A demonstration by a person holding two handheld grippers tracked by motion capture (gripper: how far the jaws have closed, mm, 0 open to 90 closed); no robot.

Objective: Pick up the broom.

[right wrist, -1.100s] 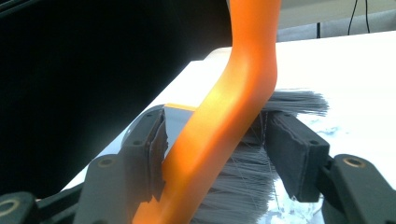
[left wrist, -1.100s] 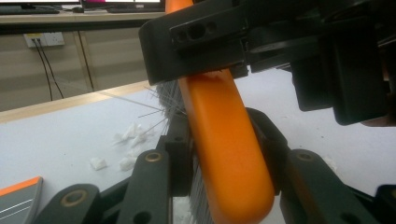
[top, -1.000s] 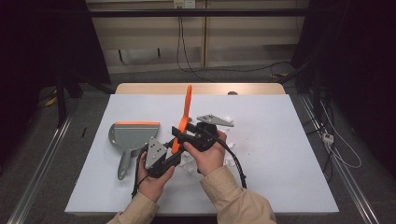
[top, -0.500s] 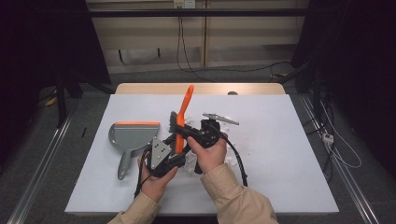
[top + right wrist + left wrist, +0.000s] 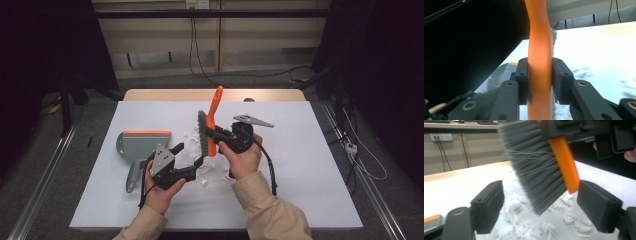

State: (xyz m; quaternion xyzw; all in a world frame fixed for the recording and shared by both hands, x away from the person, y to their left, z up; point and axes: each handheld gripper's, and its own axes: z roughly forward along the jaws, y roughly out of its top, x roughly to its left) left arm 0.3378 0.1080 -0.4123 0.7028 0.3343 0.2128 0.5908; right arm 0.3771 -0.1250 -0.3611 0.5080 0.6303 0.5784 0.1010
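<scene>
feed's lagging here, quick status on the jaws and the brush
Right gripper shut on the brush handle. Left gripper jaws just opened, bristles between them, untouched. White scraps on the table; dustpan left, nothing blocking.

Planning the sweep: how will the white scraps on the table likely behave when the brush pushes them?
The white scraps look small, thin and loosely heaped, so they probably weigh little and scatter easily. The brush has long fine bristles, some splayed, so they likely bend and let bits slip past. The dustpan lies close beside the heap.
</scene>
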